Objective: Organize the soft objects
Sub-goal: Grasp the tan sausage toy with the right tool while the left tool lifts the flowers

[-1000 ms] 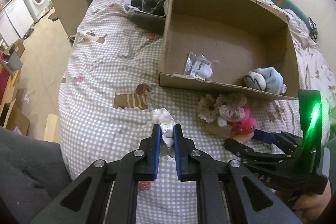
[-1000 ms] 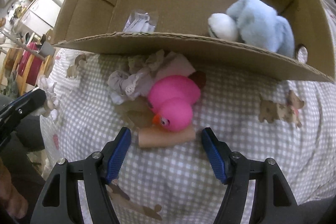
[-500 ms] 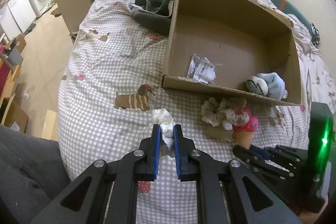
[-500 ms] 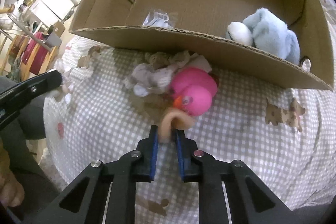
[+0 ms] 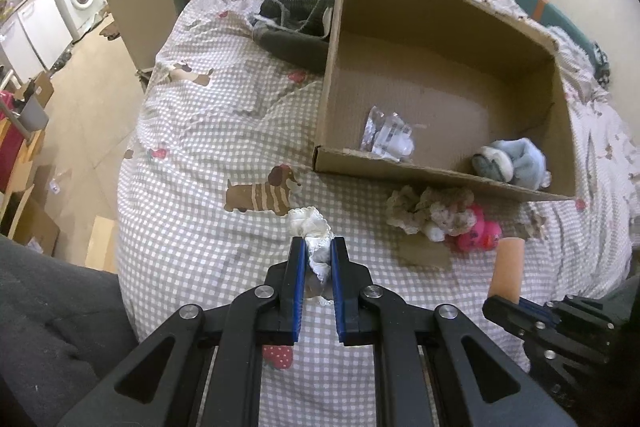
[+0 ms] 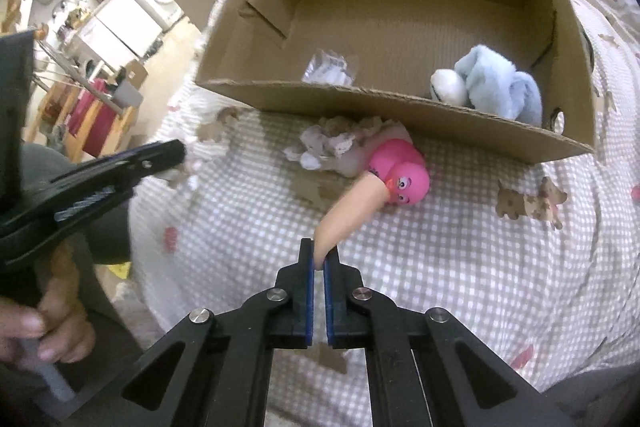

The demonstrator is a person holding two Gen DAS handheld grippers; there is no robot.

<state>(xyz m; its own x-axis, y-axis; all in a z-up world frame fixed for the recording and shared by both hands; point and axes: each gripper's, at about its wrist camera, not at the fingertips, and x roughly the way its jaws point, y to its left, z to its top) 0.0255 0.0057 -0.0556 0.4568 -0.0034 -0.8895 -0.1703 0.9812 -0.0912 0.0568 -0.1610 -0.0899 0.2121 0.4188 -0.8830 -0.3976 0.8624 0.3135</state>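
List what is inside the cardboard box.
Inside the cardboard box: a light blue plush toy and a clear plastic packet. The near wall hides the floor just behind it.

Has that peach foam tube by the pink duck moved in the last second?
Yes. The peach foam tube lay flat before the pink duck; now the right gripper pinches one end, tilting it up off the checked bedspread.
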